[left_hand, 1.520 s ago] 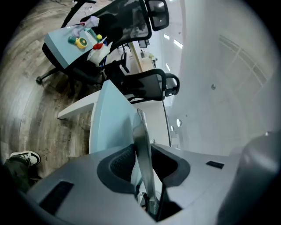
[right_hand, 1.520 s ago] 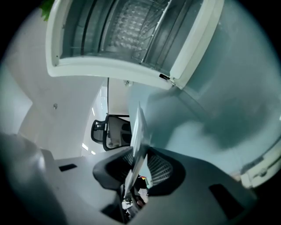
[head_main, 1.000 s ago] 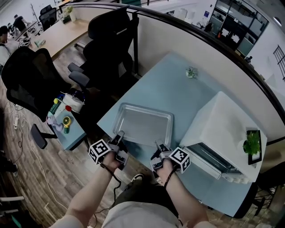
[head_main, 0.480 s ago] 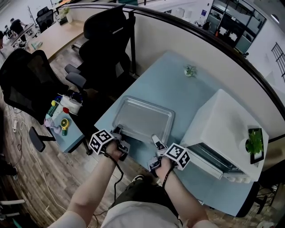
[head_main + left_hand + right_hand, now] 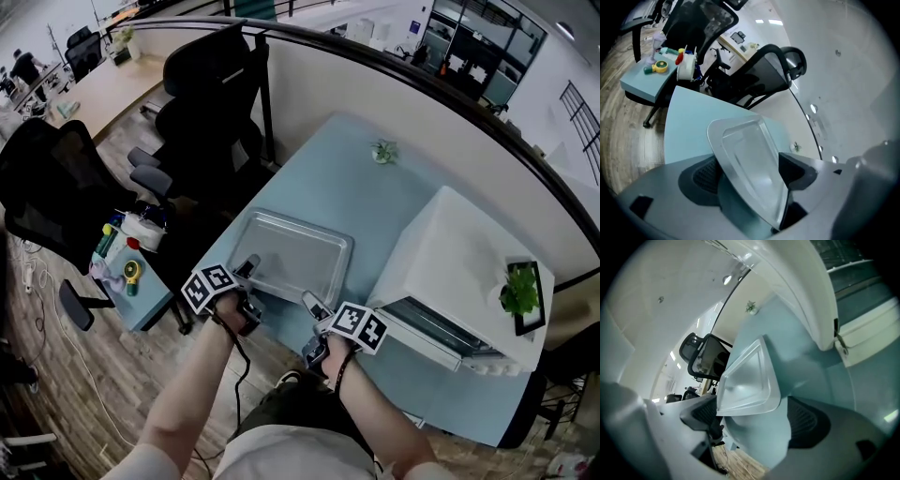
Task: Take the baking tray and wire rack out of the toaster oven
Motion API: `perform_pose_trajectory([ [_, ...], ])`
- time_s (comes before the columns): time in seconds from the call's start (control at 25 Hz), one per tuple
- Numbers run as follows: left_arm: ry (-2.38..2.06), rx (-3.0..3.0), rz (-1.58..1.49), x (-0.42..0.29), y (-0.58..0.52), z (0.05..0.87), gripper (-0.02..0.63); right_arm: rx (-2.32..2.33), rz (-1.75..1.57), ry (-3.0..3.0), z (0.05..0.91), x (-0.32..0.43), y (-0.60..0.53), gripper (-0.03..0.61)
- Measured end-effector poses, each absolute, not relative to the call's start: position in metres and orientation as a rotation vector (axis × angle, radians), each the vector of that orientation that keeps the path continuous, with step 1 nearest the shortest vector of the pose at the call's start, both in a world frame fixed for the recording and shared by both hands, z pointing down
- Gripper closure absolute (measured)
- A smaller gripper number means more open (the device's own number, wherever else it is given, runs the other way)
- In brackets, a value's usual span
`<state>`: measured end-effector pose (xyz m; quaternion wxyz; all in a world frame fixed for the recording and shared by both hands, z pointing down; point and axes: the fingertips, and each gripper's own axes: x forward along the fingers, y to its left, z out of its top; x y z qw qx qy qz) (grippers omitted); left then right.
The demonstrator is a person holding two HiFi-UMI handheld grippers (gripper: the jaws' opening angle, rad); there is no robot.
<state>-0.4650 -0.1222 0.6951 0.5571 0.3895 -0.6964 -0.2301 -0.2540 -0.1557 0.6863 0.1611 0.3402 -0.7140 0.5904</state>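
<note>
The pale blue worktop (image 5: 375,202) fills the middle of the room, set against a curved partition. On its right end sits the white toaster oven (image 5: 459,267), its glass front turned toward the person. A black office chair (image 5: 202,103) stands just beyond the worktop's far left edge. The baking tray (image 5: 292,255) lies flat on the worktop, left of the oven and clear of it, with its near edge toward the person.

The left claw (image 5: 247,270) is at the tray's near left corner. Its jaws have just been spreading and now stand wide, with the tray's rim between them but not squeezed. The right claw (image 5: 309,302) is at the near right corner, likewise just opened and spread, the tray's corner loose between its jaws. A little green plant (image 5: 518,291) rests on the oven's top.
</note>
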Motion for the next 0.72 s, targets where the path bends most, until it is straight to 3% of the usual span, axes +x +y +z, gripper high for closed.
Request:
perform_pose_trajectory([
  [0.44,-1.657,0.851,-0.195,-0.450,-0.108,0.705,0.195,0.959,1.717,-2.034,0.657,-0.216,-0.129,0.112],
  [0.72,-1.683,0.894,-0.013,-0.441,-0.105,0.711,0.195,0.948,1.717,-2.074,0.640,-0.196,-0.118,0.112],
])
